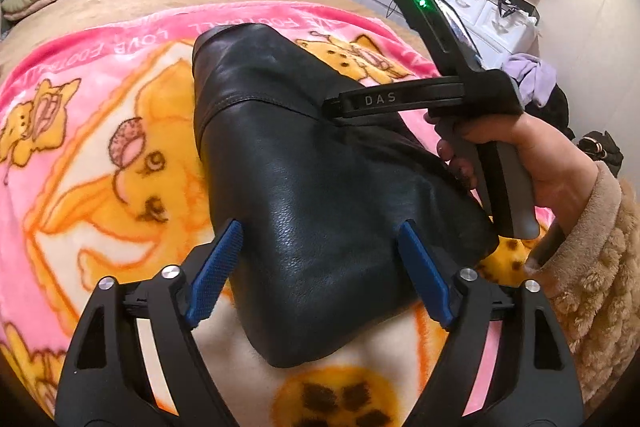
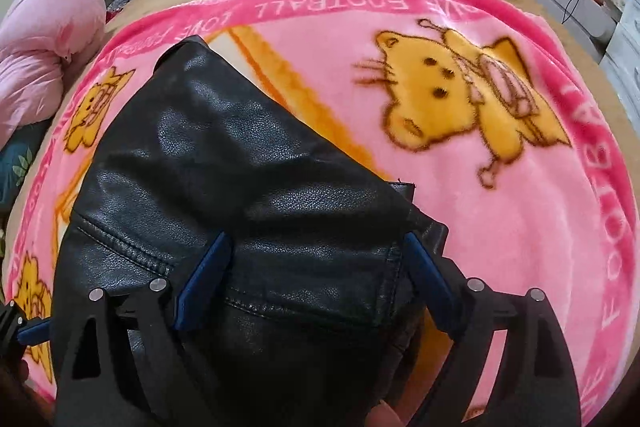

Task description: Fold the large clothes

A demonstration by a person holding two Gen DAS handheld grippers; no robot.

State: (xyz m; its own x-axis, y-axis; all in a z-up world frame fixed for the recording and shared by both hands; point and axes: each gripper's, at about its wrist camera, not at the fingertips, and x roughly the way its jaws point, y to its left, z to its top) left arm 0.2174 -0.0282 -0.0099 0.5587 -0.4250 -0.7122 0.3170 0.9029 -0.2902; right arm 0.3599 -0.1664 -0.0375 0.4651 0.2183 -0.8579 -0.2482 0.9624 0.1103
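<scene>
On the bed, spread over a pink fleece blanket printed with yellow cartoon cats, lies the black leather garment, already gathered into a compact, roughly wedge-shaped bundle with a stitched seam running across its upper half. It sits near the middle of the blanket, its narrower end pointing toward the far edge of the bed.

The left claw stands wide open, its blue pads on either side of the near part of the bundle, holding nothing. The right claw is also spread wide and empty over the garment's seamed panel; whether its pads press the leather or only hover above it cannot be told. In the left wrist view the right tool's black body reaches across the bundle's far side, gripped by a hand in a fuzzy tan sleeve.

Judging by the tidy shape, the folding seems well along: this looks like the stage of settling or flattening the bundle, or readying one last fold. The next move likely calls for closing one claw on a free edge, such as the corner at the right side of the seamed panel, and carrying it over while the other claw pins the stack. Leather is stiff and slick, so a fold may spring back unless pressed down firmly.
</scene>
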